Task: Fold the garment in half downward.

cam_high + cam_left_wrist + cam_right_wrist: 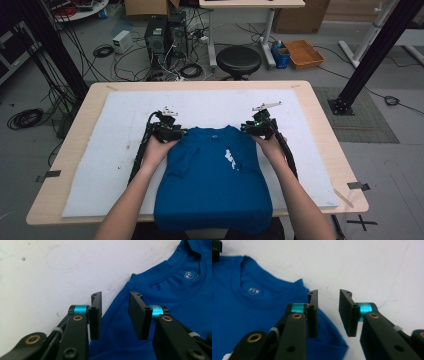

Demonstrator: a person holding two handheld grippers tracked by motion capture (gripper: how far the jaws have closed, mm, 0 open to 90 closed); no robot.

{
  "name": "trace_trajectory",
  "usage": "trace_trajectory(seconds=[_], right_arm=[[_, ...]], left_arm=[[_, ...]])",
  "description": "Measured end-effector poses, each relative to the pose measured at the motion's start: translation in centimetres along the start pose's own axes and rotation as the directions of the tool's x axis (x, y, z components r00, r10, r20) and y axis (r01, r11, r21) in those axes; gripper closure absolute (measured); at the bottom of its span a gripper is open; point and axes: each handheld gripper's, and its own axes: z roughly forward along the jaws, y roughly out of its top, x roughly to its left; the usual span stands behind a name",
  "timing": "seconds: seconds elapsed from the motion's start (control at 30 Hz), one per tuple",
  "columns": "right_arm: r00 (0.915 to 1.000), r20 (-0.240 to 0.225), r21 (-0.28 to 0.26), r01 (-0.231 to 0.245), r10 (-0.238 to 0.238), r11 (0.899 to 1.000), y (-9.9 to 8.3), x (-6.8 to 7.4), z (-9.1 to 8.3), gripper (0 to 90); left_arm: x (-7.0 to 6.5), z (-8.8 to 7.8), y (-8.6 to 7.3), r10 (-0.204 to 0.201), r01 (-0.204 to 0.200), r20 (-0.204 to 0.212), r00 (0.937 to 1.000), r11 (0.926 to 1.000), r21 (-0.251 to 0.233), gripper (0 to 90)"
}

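Lying flat: blue T-shirt point(212, 175), white print.

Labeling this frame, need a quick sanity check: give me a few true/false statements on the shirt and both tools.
1. The blue T-shirt lies on the white pad with its collar toward the far side of the table. True.
2. The left tool is clamped on the shirt's sleeve. False: its jaws stand apart with nothing pinched, above the shoulder edge.
3. The right tool has open jaws at the shirt's other shoulder. True.
4. The shirt's lower hem hangs over the table's near edge. True.
5. The shirt is plain, with no print. False: a white mark sits on its chest.
6. A red stool stands behind the table. False: the stool is black.
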Motion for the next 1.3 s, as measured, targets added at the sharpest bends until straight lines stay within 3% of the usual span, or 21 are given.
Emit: trace_trajectory(seconds=[0.07,0.2,0.37,0.5,0.63,0.9,1.13,1.3], right_arm=[[0.9999,0.004,0.024,0.015,-0.015,1.0,-0.1,0.4,0.7,67.5],[0.9995,0.014,0.062,0.029,-0.03,0.998,-0.3,0.7,1.8,71.5],[0.998,0.005,0.058,0.063,-0.063,0.996,-0.2,1.0,1.8,86.4],[0.9985,-0.003,0.031,0.055,-0.055,0.998,-0.1,1.0,1.6,88.4],[0.9992,-0.013,-0.007,0.037,-0.037,0.999,0.1,0.8,0.9,88.4],[0.9993,-0.029,-0.081,0.019,-0.021,0.997,0.6,0.7,-1.0,88.6],[0.9967,-0.064,-0.166,0.038,-0.049,0.985,0.6,2.0,-4.1,88.6],[0.9934,-0.089,-0.211,0.053,-0.073,0.976,-0.9,3.3,-6.2,88.6]], left_arm=[[0.0,0.4,-0.1,0.002,-0.002,-0.002,1.0,0.9993,0.036,64.6],[-0.1,0.4,0.0,0.016,-0.016,-0.007,0.9998,0.9994,0.032,76.2],[-0.6,0.6,0.0,0.047,-0.047,-0.004,0.9989,0.9983,0.034,85.6],[-0.7,0.5,0.2,0.063,-0.063,-0.012,0.9979,0.9973,0.037,87.2],[-0.3,0.0,0.5,0.038,-0.038,0.0,0.9993,0.9993,-0.009,87.5],[-0.3,-1.7,1.2,0.035,-0.033,0.021,0.9992,0.9949,-0.095,87.5],[-1.2,-4.9,1.4,0.09,-0.082,0.043,0.995,0.9846,-0.154,87.5],[-2.6,-7.3,0.1,0.127,-0.112,0.064,0.9899,0.9746,-0.194,87.5]])
